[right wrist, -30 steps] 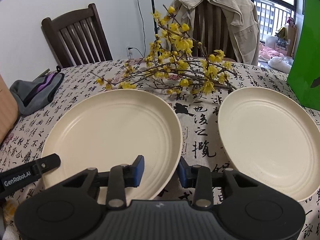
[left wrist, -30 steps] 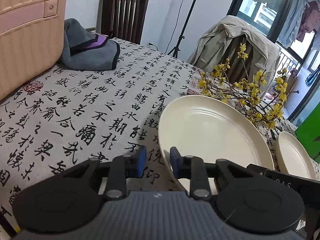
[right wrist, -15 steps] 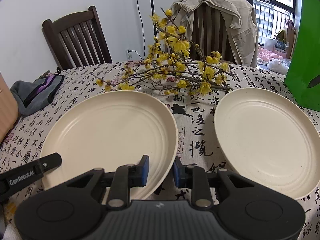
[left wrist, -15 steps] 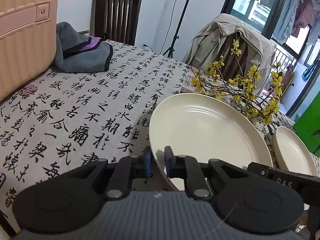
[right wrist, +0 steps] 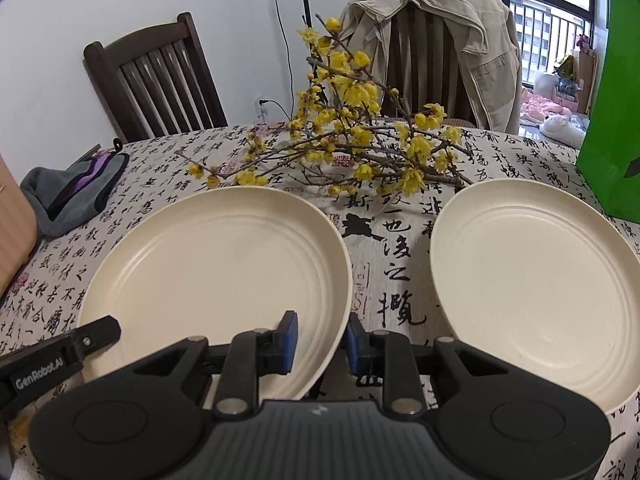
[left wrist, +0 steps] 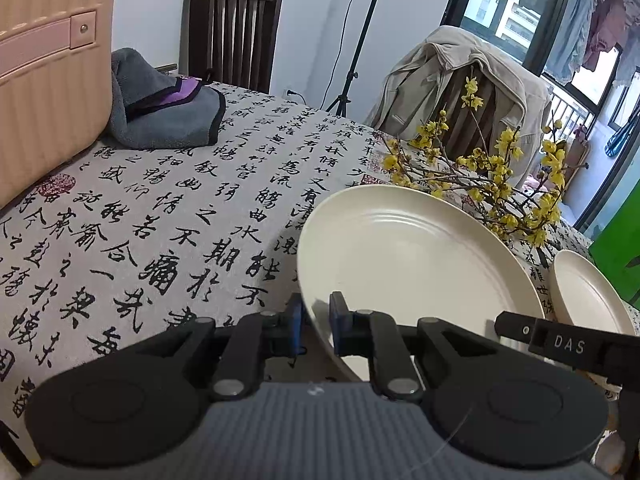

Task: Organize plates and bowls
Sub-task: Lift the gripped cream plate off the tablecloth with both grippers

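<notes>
from the left wrist view, the left gripper straddles the near-left rim of the large cream plate, one blue pad outside the rim and one over the plate's inner slope; the jaws are drawn close around the edge and look pinched on it, though actual contact at the pads is hard to confirm. the plate's left edge rides above the calligraphy tablecloth with a shadow beneath it. left of the plate there is a wide run of bare cloth up to the grey folded cloth and the tan suitcase at the table's far left. behind the plate, the yellow blossom branches lie close to its far rim. a second cream plate shows at the right, apart from the first, with part of the right gripper's black body in front of it.

from the right wrist view, the right gripper brackets the near-right rim of the same large plate, left pad over the inside, right pad outside the edge, jaws narrowed around it. the second plate sits flat on the cloth to the right, with a strip of printed tablecloth between the two rims. the blossom branches spread just past both plates' far edges. a green bag stands near the second plate's far-right side. the dark wooden chair and the jacket-draped chair stand beyond the table edge.
</notes>
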Tool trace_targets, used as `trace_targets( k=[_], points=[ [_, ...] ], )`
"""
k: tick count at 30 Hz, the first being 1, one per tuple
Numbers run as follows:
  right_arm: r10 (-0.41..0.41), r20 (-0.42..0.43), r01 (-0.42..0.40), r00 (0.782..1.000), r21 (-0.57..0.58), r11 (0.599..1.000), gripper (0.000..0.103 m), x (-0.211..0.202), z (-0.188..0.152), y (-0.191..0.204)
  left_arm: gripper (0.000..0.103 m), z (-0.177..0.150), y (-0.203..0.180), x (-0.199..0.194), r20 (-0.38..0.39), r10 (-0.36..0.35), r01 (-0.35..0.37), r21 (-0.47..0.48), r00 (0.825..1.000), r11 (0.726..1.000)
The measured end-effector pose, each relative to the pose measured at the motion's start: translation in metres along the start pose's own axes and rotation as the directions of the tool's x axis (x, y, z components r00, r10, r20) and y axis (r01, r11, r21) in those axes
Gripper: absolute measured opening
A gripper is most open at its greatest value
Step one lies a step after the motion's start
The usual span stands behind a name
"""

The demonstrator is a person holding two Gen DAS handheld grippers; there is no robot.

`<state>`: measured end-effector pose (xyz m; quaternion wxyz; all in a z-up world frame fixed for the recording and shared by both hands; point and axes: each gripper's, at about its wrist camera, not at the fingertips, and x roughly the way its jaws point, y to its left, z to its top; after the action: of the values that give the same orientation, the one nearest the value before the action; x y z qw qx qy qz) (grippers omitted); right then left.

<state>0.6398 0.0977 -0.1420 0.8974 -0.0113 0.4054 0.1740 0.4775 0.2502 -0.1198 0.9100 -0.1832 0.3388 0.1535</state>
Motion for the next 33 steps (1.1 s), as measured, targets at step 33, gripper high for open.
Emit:
trace_targets(
  k=[33],
  points=[
    [-0.006,0.082,0.015,0.997,-0.114,0.993,0.025,-0.025,-0.01,0.013,0.015,0.006,-0.002,-0.011,0.018,0.019,-0.019,0.006,1.0,1.0]
  ],
)
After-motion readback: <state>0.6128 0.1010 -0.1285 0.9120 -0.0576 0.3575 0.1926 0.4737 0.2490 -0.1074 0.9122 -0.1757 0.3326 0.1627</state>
